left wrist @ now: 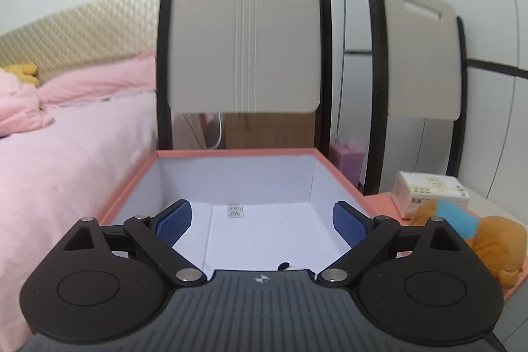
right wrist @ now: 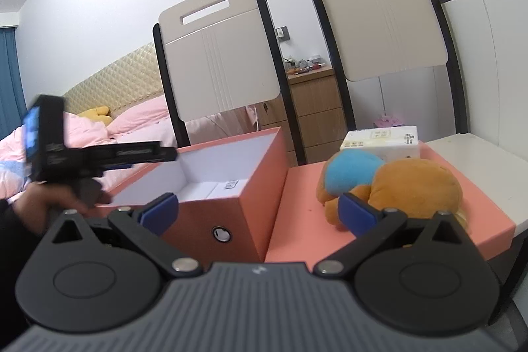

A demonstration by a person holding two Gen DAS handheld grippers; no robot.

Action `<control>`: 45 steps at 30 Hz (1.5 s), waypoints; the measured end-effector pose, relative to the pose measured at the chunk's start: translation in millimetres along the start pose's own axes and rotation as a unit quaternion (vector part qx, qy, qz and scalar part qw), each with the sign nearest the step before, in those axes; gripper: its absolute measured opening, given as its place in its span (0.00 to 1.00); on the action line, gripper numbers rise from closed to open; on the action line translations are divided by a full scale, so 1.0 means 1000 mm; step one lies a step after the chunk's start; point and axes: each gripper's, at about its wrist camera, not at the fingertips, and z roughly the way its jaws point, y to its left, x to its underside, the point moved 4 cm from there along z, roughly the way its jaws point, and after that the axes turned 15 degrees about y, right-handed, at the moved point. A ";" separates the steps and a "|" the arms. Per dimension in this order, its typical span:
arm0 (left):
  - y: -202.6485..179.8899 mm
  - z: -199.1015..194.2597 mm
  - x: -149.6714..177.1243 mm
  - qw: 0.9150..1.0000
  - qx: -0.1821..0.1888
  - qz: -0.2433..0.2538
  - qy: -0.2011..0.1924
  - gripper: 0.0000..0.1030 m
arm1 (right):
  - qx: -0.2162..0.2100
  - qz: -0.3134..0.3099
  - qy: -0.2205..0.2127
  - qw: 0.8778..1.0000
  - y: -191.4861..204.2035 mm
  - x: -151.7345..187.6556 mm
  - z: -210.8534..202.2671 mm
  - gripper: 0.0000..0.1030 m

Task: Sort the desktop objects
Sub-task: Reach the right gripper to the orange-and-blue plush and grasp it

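A pink box (left wrist: 132, 183) with a white inside stands open on the table; it also shows in the right wrist view (right wrist: 250, 167). My left gripper (left wrist: 262, 221) is open and empty over its near rim. A small dark object (left wrist: 283, 265) lies on the box floor. An orange and blue plush toy (right wrist: 396, 183) lies on the pink lid (right wrist: 297, 197) to the right of the box, also seen in the left wrist view (left wrist: 491, 240). My right gripper (right wrist: 257, 213) is open and empty, just in front of the box and toy.
A white tissue pack (right wrist: 389, 141) stands behind the plush toy. Two chairs (right wrist: 224, 55) stand behind the table. A bed with pink bedding (left wrist: 66, 137) lies to the left. A wooden cabinet (right wrist: 313, 108) stands against the far wall.
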 end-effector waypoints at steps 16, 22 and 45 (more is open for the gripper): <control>0.024 -0.040 0.069 0.997 -0.034 -0.048 -0.053 1.00 | -0.013 0.020 -0.042 0.999 0.006 0.003 0.001 1.00; 0.024 -0.044 0.072 0.997 -0.016 -0.046 -0.057 1.00 | -0.025 0.038 -0.041 0.998 0.008 0.003 0.008 1.00; 0.027 -0.048 0.077 0.997 -0.011 -0.056 -0.055 1.00 | 0.005 -0.052 0.047 0.998 -0.006 -0.039 0.022 1.00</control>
